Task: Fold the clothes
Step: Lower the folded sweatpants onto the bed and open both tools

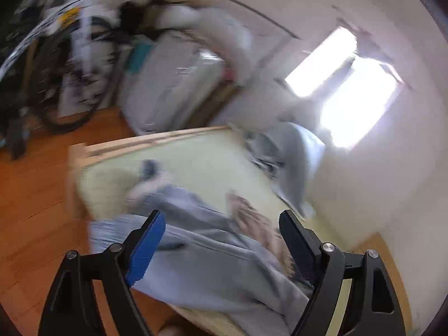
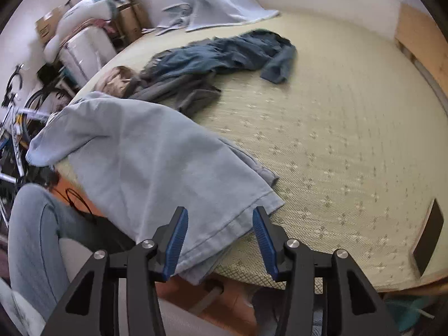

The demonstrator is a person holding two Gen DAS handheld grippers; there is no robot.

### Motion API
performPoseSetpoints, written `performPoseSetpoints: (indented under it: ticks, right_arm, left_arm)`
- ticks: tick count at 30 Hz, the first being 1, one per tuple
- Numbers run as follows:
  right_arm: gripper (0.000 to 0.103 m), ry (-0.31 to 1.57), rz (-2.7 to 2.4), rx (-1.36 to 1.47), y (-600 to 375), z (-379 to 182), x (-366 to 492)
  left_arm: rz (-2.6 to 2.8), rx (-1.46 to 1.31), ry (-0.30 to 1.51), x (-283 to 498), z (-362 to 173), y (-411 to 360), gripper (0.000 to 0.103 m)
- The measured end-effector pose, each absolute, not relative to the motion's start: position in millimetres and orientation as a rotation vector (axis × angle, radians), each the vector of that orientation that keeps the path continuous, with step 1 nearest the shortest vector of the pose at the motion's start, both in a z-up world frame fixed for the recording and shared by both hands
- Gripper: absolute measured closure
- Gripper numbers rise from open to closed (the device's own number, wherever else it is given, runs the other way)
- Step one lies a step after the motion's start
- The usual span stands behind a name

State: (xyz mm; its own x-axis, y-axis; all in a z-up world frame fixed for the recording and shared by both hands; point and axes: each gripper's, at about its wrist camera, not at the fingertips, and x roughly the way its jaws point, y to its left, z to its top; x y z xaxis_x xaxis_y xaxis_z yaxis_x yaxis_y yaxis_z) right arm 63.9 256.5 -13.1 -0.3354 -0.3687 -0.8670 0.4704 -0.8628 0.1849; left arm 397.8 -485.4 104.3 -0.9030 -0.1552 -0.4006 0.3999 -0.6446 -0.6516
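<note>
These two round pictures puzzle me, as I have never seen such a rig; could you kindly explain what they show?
No robot here: a person holds a two-finger gripper in each hand, and a fisheye camera on each looks forward along its fingers, hence the round pictures. The blurred one is the left gripper; the sharp one is the right gripper. Both are open and hold nothing. Before them is a bed with a patterned mat. On it lies a light blue garment, partly hanging over the edge, with a pile of dark clothes further back. The clothes are to be folded.
</note>
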Motion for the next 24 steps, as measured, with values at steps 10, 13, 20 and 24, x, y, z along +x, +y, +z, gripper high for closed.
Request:
performPoseSetpoints:
  ticks: [10, 13, 20, 24]
  right_arm:
    - [0.052, 0.276, -1.978, 1.294, 193.0, -33.2, 104.9]
    - [0.052, 0.474, -1.895, 1.282, 165.5, -50.1, 126.1]
    - [0.054, 0.89, -1.759, 1.216, 119.6, -86.2, 170.7]
    - [0.093, 1.089, -1.754, 1.203, 113.5, -106.8, 180.6]
  left_arm:
    - [-2.98, 0.654, 1.16, 284.2, 111.4, -292.1, 0.015]
    - [-3.036, 0.796, 1.206, 246.1, 85.2, -239.2, 0.015]
    - [-3.058, 1.007, 1.265, 202.6, 21.0, -153.5, 0.015]
    - [-3.005, 1.085, 1.324, 194.6, -9.6, -142.5, 0.015]
